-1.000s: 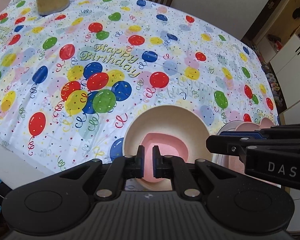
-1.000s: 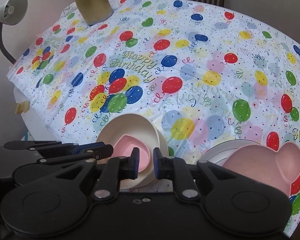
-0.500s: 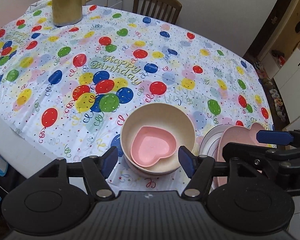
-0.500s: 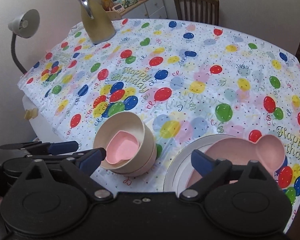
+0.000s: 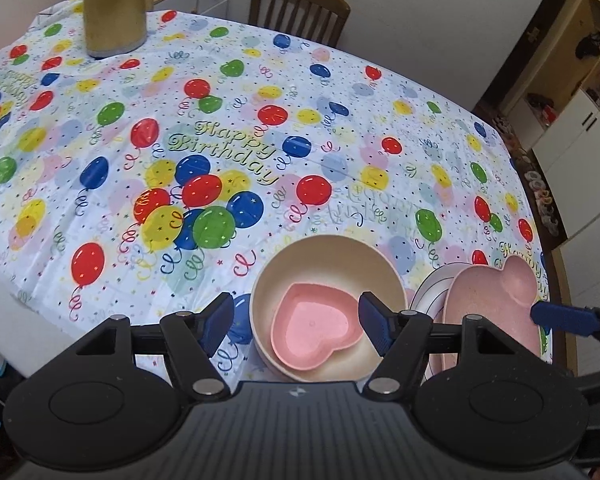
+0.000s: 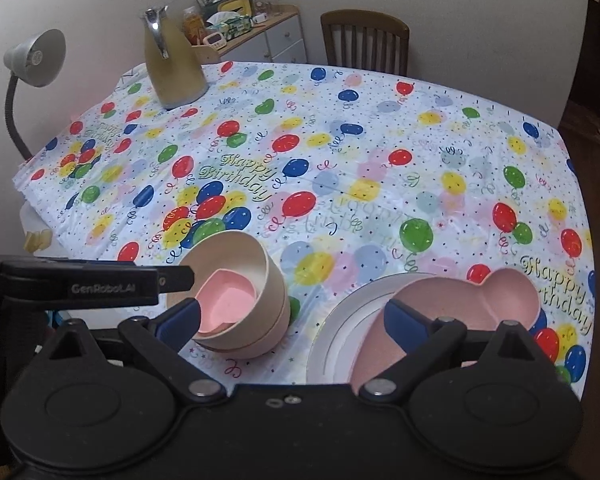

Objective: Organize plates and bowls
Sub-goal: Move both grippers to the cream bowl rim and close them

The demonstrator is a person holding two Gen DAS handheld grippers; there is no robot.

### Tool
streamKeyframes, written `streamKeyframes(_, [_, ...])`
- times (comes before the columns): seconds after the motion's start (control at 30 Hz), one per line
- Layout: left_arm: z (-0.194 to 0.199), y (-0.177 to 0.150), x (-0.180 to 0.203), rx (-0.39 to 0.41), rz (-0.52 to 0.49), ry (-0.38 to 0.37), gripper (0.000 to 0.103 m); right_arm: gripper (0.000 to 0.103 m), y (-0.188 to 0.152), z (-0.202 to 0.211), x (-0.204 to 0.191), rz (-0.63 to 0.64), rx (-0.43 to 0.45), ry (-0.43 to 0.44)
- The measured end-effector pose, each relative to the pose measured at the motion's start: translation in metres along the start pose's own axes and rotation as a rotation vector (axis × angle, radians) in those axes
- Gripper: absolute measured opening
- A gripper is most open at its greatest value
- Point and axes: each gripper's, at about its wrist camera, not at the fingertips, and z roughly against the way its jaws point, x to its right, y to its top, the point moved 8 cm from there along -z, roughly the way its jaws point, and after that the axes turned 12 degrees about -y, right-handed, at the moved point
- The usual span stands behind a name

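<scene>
Both claws tilted steeply down over the near edge of my desk. Left claw has just sprung open, nothing gripped; the pink heart dish sits between its pads inside the cream bowl, which is stacked on another bowl. Right claw has just opened wide too, empty, above the gap between the bowls and the pink plate on the white plate.

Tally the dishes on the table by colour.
Pink: 3, the heart dish, the bottom bowl, the eared plate
Beige: 1, the bowl
White: 1, the plate
Total: 5
</scene>
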Motion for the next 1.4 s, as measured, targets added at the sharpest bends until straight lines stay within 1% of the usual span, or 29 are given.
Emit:
streamKeyframes(0.1, [-0.007,0.005,-0.008,-0.018,-0.019,-0.021,0.068,0.098,-0.001,-0.007,-0.009,-0.033,-0.033,-0.004])
streamKeyframes(0.17, [-0.012,0.008,-0.013,-0.034,-0.032,-0.034,0.068,0.098,-0.001,-0.011,-0.015,-0.019,-0.026,-0.035])
streamKeyframes(0.23, [-0.017,0.01,-0.018,-0.047,-0.045,-0.048,0.068,0.098,0.0,-0.015,-0.019,-0.037,-0.029,-0.056])
streamKeyframes(0.37, [-0.028,0.012,-0.027,-0.079,-0.06,-0.07,0.068,0.097,0.0,-0.026,-0.026,-0.086,-0.059,-0.056])
streamKeyframes(0.47, [-0.04,0.013,-0.032,-0.102,-0.061,-0.084,0.068,0.093,-0.004,-0.039,-0.029,-0.129,-0.093,-0.07])
streamKeyframes(0.57, [-0.052,0.012,-0.035,-0.127,-0.052,-0.102,0.068,0.087,-0.012,-0.056,-0.033,-0.164,-0.145,-0.077])
streamKeyframes(0.63, [-0.059,0.01,-0.035,-0.143,-0.05,-0.117,0.068,0.078,-0.017,-0.065,-0.034,-0.188,-0.171,-0.075])
streamKeyframes(0.67, [-0.063,0.009,-0.035,-0.152,-0.05,-0.122,0.068,0.077,-0.019,-0.07,-0.034,-0.203,-0.187,-0.078])
streamKeyframes(0.73, [-0.068,0.006,-0.035,-0.167,-0.052,-0.132,0.068,0.072,-0.023,-0.076,-0.036,-0.212,-0.21,-0.081])
streamKeyframes(0.87, [-0.075,0.006,-0.039,-0.177,-0.035,-0.146,0.067,0.068,-0.026,-0.084,-0.039,-0.224,-0.226,-0.084])
streamKeyframes(0.97, [-0.078,0.009,-0.044,-0.168,0.0,-0.163,0.067,0.062,-0.028,-0.089,-0.042,-0.223,-0.241,-0.08])
streamKeyframes(1.03, [-0.079,0.012,-0.044,-0.164,0.015,-0.182,0.064,0.057,-0.03,-0.092,-0.046,-0.22,-0.258,-0.073])
streamKeyframes(1.13, [-0.08,0.017,-0.043,-0.157,0.02,-0.198,0.06,0.053,-0.033,-0.095,-0.05,-0.218,-0.279,-0.066])
streamKeyframes(1.2, [-0.081,0.017,-0.041,-0.165,0.017,-0.213,0.059,0.051,-0.034,-0.097,-0.052,-0.217,-0.292,-0.06])
streamKeyframes(1.23, [-0.082,0.017,-0.041,-0.17,0.015,-0.221,0.059,0.05,-0.034,-0.098,-0.053,-0.214,-0.297,-0.057])
streamKeyframes(1.3, [-0.083,0.016,-0.041,-0.181,0.012,-0.231,0.054,0.049,-0.035,-0.1,-0.055,-0.212,-0.304,-0.056])
streamKeyframes(1.4, [-0.083,0.011,-0.04,-0.205,-0.002,-0.246,0.052,0.047,-0.035,-0.103,-0.054,-0.215,-0.315,-0.06])
